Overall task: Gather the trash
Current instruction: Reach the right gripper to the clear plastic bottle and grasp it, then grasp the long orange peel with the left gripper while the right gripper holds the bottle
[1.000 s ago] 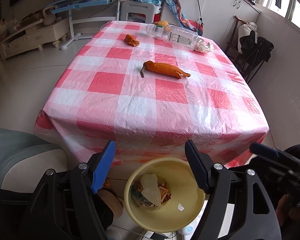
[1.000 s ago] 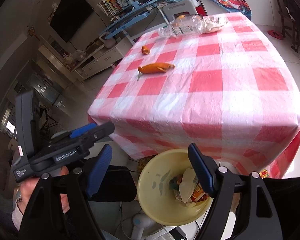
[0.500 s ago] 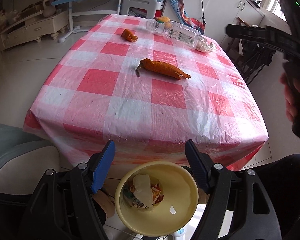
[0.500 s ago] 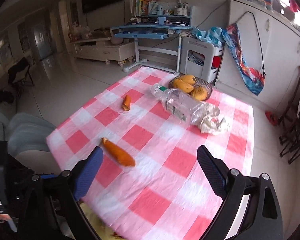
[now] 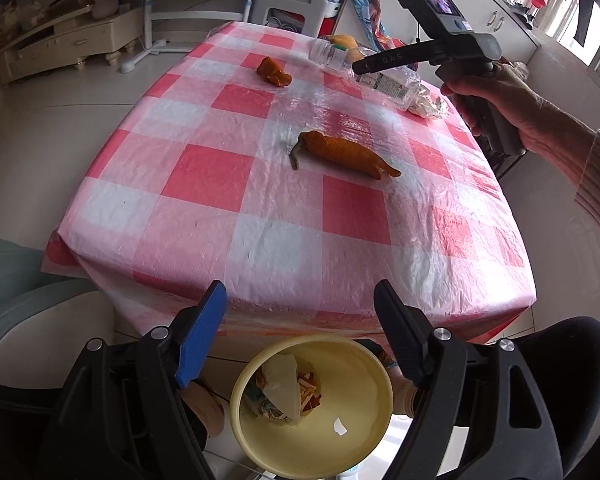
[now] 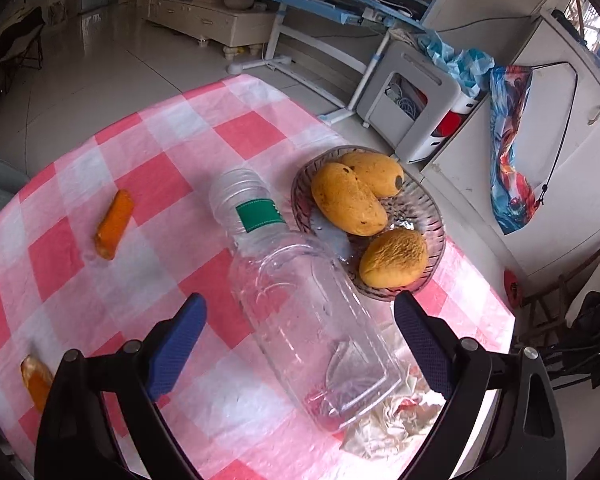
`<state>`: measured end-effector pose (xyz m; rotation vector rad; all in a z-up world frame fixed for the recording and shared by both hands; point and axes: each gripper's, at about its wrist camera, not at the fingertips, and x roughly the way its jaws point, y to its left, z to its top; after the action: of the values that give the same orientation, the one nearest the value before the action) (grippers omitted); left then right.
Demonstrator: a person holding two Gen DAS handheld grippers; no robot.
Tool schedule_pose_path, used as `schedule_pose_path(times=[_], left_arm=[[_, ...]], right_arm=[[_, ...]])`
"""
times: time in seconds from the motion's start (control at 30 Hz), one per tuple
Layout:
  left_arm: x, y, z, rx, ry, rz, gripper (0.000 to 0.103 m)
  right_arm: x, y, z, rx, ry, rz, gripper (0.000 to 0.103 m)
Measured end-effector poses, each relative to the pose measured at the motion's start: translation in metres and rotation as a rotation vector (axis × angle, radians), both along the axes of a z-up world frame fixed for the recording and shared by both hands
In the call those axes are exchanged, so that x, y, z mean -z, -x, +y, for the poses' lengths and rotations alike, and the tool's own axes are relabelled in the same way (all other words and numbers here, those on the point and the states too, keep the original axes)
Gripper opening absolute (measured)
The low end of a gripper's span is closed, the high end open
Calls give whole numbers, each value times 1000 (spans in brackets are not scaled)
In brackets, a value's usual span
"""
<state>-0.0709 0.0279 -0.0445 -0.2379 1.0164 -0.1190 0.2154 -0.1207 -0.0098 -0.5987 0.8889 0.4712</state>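
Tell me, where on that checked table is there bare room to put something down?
The near half of the tablecloth, from the long orange peel to the edge above the yellow bin, is bare. So is the left side beside the small peel. The far right corner is crowded: plastic bottle, crumpled wrapper, mango basket.

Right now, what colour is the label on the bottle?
Green with a white edge, on the clear bottle; the right wrist view shows it best.
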Motion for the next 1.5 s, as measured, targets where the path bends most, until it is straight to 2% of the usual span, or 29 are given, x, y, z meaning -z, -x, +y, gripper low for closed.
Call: schedule_pose_path(times=[0.07, 0.13, 0.2, 0.4, 0.47, 0.57, 0.67, 0.8, 0.93, 1.03, 1.07, 1.13, 1.17, 1.2, 1.33, 1.4, 1.5], left_arm=[[1, -8, 3, -11, 4, 4, 73], [2, -17, 8, -28, 22, 13, 73], [2, -24, 10, -44, 28, 14, 73], [-1, -40, 14, -81, 71, 22, 73], [-4, -48, 8, -67, 75, 6, 73], [-17, -65, -6, 26, 7, -44, 73], [-31, -84, -18, 189, -110, -97, 73], [-37, -105, -37, 430, -283, -155, 73], [-30, -116, -57, 608, -360, -158, 71], [-18, -121, -71, 691, -413, -141, 64], [-14, -123, -75, 703, -422, -131, 59], [-7, -127, -78, 717, -412, -105, 49], [-3, -128, -78, 716, -401, -93, 39], [1, -129, -78, 710, -400, -86, 34], [1, -121, -73, 669, -391, -101, 25], [-1, -119, -65, 614, -342, -84, 18], [-3, -112, -50, 518, -245, -46, 16]], right_arm=[[6, 4, 2, -24, -3, 28, 84], [12, 12, 4, -40, 8, 59, 64], [12, 29, 2, -29, -18, 67, 58], [8, 97, -33, 51, -199, 121, 55], [12, 122, -47, 80, -221, 152, 55], [9, 147, -56, 89, -221, 188, 55], [10, 166, -60, 89, -224, 184, 55], [14, 160, -75, 145, -328, 240, 55], [15, 148, -84, 188, -387, 265, 55], [16, 141, -86, 202, -401, 265, 56], [17, 140, -86, 205, -402, 266, 56], [18, 138, -84, 203, -399, 265, 56], [19, 138, -83, 200, -396, 263, 56], [20, 138, -81, 197, -390, 261, 57], [21, 141, -83, 193, -381, 255, 57], [20, 142, -84, 198, -390, 251, 57], [19, 143, -85, 199, -419, 252, 58]])
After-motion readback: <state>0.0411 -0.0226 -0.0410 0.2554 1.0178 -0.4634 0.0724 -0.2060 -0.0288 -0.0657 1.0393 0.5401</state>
